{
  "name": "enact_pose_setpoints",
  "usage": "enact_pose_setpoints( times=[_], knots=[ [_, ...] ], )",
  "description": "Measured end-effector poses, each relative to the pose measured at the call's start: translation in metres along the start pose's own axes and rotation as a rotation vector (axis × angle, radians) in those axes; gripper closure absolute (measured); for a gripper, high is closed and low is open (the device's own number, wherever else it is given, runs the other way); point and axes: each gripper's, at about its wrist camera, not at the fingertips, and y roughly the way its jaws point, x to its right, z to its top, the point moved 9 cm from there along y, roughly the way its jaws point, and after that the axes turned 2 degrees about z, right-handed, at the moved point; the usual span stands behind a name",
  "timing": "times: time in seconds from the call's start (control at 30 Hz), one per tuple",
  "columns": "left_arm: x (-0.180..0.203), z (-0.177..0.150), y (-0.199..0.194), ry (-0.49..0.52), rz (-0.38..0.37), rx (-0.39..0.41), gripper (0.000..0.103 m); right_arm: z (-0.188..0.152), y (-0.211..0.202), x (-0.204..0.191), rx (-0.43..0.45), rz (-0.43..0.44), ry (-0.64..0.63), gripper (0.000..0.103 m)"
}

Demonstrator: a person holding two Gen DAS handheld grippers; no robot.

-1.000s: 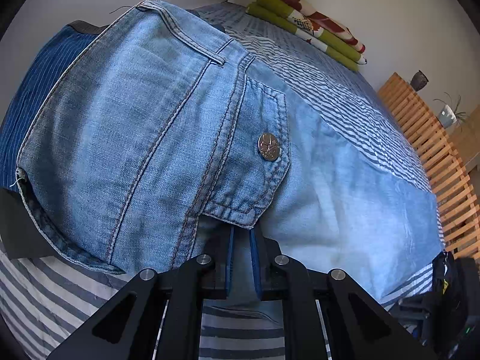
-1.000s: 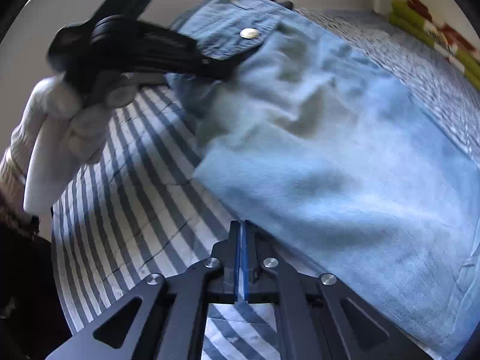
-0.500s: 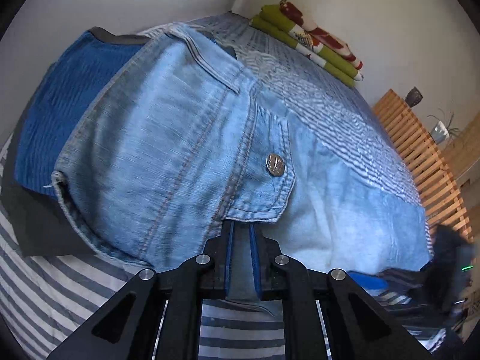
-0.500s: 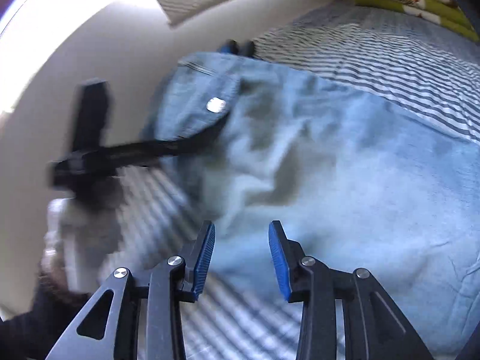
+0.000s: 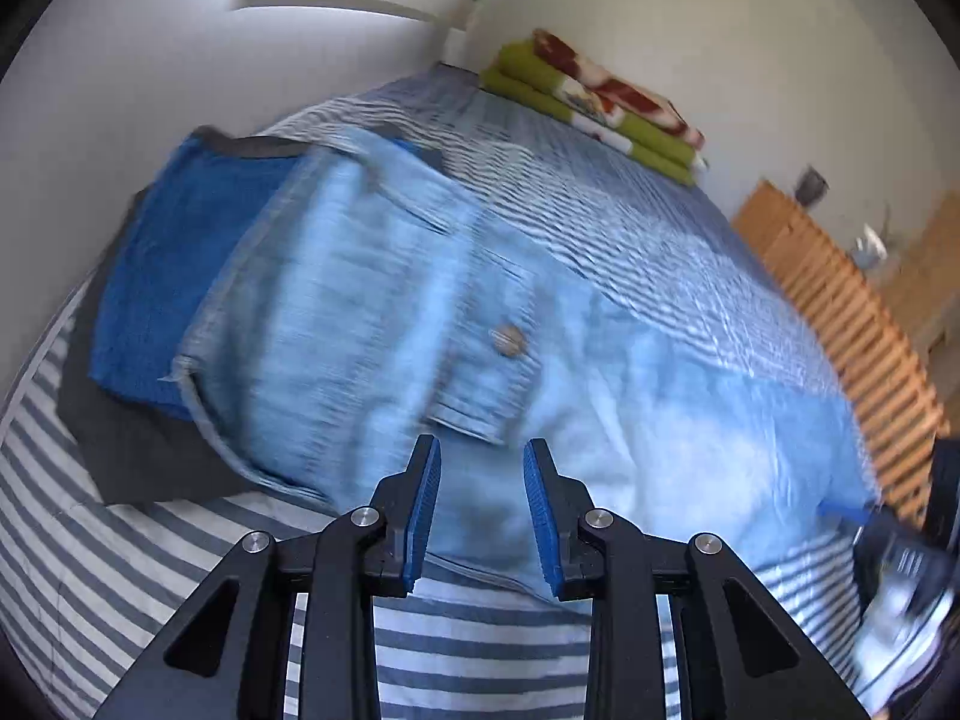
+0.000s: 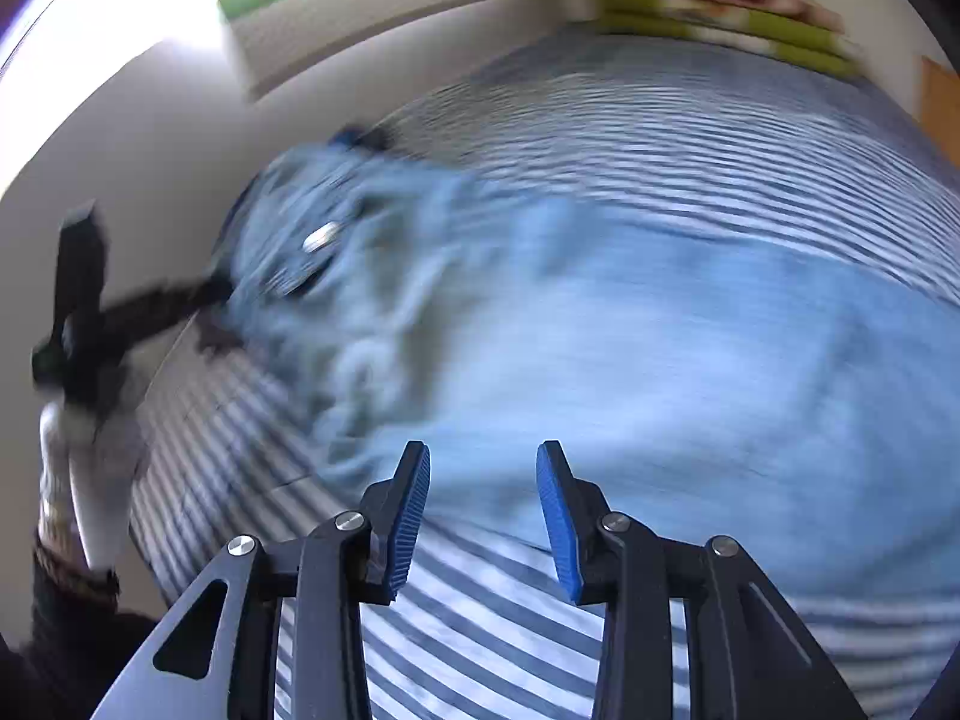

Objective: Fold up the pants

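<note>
Light-blue jeans [image 5: 360,300] lie flat on the striped bed, waist end to the left, with a metal pocket button [image 5: 509,341] showing. My left gripper [image 5: 482,444] hovers over the jeans' near edge. Its jaws are opening, and the blue pads stand apart and clear of the cloth. In the right wrist view, my right gripper [image 6: 485,449] is open above the near edge of the same jeans [image 6: 660,330], holding nothing. That view is motion-blurred. At its left, a gloved hand [image 6: 66,480] holds the left tool's black frame [image 6: 120,324].
A dark blue folded garment [image 5: 168,276] sits on a dark grey one [image 5: 138,444] under the jeans' left end. A folded green and red blanket [image 5: 600,102] lies at the bed's far end. Wooden slats [image 5: 852,324] run along the right. Striped bedding [image 5: 480,660] lies nearest.
My left gripper let go of the denim fold it pinched, opened and rose back. My right gripper went from shut to open and swung sideways over the jeans while rolling.
</note>
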Motion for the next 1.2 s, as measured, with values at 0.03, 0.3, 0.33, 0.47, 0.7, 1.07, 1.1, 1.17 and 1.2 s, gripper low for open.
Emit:
enact_pose_setpoints(
  times=[0.03,0.3,0.33,0.47,0.7,1.07,1.1,1.17,1.2],
  knots=[
    [0.017,-0.005,0.005,0.034,-0.002,-0.012,0.072,0.002,-0.012,0.028,0.013,-0.028,0.063,0.069],
    [0.136,-0.056,0.040,0.259,-0.072,-0.115,0.070,-0.008,-0.156,0.315,0.130,-0.355,0.548,0.068],
    [0.149,-0.064,0.045,0.275,-0.083,-0.130,0.070,-0.015,-0.175,0.352,0.143,-0.382,0.606,0.067],
    [0.196,-0.087,0.060,0.328,-0.090,-0.163,0.070,-0.033,-0.227,0.468,0.162,-0.494,0.743,0.065],
    [0.261,-0.109,0.090,0.397,-0.105,-0.227,0.070,-0.049,-0.218,0.545,0.045,-0.413,0.862,0.065],
    [0.290,-0.129,0.109,0.457,-0.111,-0.275,0.066,-0.058,-0.196,0.542,0.008,-0.264,0.852,0.065],
    [0.289,-0.129,0.110,0.453,-0.112,-0.278,0.066,-0.057,-0.192,0.542,-0.014,-0.279,0.843,0.065],
    [0.287,-0.131,0.113,0.444,-0.109,-0.282,0.066,-0.056,-0.190,0.545,-0.031,-0.317,0.843,0.066],
    [0.286,-0.132,0.113,0.444,-0.108,-0.282,0.066,-0.054,-0.187,0.545,-0.029,-0.306,0.844,0.068]
  ],
)
